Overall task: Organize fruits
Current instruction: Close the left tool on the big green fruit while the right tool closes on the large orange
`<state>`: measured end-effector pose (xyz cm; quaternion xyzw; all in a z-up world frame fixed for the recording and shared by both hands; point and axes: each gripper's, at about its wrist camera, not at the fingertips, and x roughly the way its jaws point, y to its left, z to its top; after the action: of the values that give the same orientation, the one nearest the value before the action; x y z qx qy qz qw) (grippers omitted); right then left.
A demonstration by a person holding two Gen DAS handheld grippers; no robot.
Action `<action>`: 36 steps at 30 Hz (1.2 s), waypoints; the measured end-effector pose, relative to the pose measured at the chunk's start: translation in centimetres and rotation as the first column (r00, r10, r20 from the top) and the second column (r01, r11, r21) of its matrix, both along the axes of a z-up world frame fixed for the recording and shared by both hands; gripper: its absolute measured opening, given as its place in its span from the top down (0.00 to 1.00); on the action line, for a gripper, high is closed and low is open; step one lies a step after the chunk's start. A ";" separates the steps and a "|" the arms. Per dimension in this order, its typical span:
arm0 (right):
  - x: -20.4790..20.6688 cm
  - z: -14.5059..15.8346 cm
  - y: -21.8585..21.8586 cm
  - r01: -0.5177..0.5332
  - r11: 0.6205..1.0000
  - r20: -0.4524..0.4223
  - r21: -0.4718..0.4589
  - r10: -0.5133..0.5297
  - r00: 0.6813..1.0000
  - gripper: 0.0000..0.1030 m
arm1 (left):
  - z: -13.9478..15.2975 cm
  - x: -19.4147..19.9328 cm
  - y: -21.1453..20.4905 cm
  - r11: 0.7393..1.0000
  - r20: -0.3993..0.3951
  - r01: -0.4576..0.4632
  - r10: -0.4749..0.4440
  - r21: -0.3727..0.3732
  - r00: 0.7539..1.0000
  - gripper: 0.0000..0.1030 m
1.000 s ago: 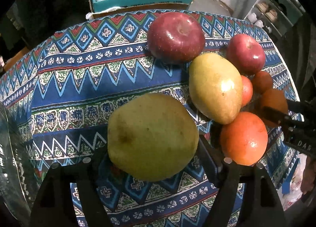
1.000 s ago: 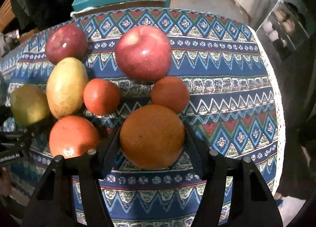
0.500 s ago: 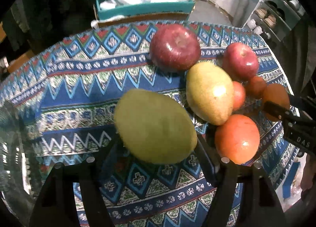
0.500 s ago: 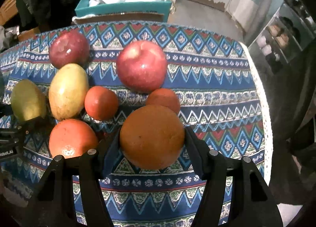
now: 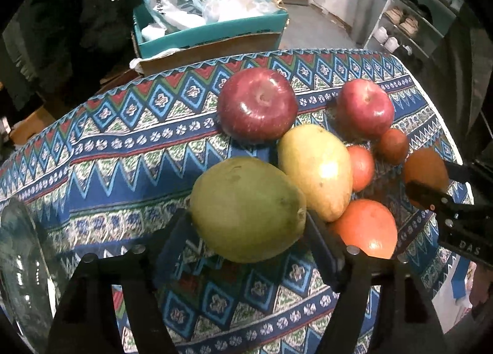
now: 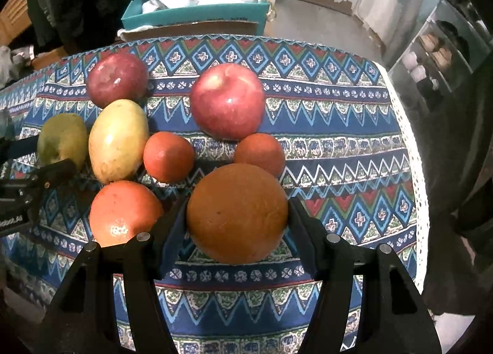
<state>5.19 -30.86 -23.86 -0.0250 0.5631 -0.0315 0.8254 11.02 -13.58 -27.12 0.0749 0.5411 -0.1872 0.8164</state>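
My left gripper (image 5: 248, 227) is shut on a green mango (image 5: 246, 209) and holds it above the patterned tablecloth (image 5: 123, 138). My right gripper (image 6: 237, 215) is shut on a large orange (image 6: 237, 213), also lifted; the orange shows at the right of the left wrist view (image 5: 425, 169). On the cloth lie a yellow mango (image 5: 317, 169), two red apples (image 5: 257, 104) (image 5: 365, 107), an orange-red fruit (image 5: 366, 227), and two small tangerines (image 5: 360, 167) (image 5: 393, 146). In the right wrist view the green mango (image 6: 61, 138) sits at far left.
A glass bowl (image 5: 18, 261) stands at the left table edge. A teal cardboard box (image 5: 212, 33) with bags sits beyond the table's far edge. A shoe rack (image 5: 409, 21) stands at the back right. The table's right edge (image 6: 413, 153) has white lace trim.
Both grippers have risen and drawn back with their fruit: the green mango and the large orange sit higher off the cloth, and more of the room behind shows.
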 end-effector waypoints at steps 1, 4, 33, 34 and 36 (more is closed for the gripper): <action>0.0 -0.1 -0.1 0.003 1.000 0.000 0.006 -0.003 1.000 0.39 | -0.1 0.1 -0.2 1.000 0.001 0.000 0.000 -0.002 1.000 0.24; 0.1 -0.2 -0.5 0.008 1.000 0.001 0.020 -0.008 1.000 0.39 | -0.2 0.5 -0.4 1.000 0.008 -0.001 0.001 -0.005 1.000 0.24; 0.7 -0.2 -0.6 0.002 0.999 0.004 0.041 -0.002 1.000 0.39 | -1.4 -1.6 0.0 0.998 0.029 0.049 -0.047 -0.047 0.998 0.19; 0.7 -0.1 -0.5 0.000 0.999 0.007 0.041 0.000 1.000 0.39 | -1.1 -2.0 0.0 0.997 0.034 0.053 -0.052 -0.048 0.998 0.19; 0.7 0.2 -0.3 -0.005 0.999 0.016 0.039 0.005 1.000 0.39 | -0.7 -2.4 -0.1 0.997 0.043 0.059 -0.057 -0.043 0.997 0.19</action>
<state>5.91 -31.21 -23.61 -0.0101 0.5570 -0.0186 0.8303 8.62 -13.72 -27.82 0.0761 0.5174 -0.2213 0.8231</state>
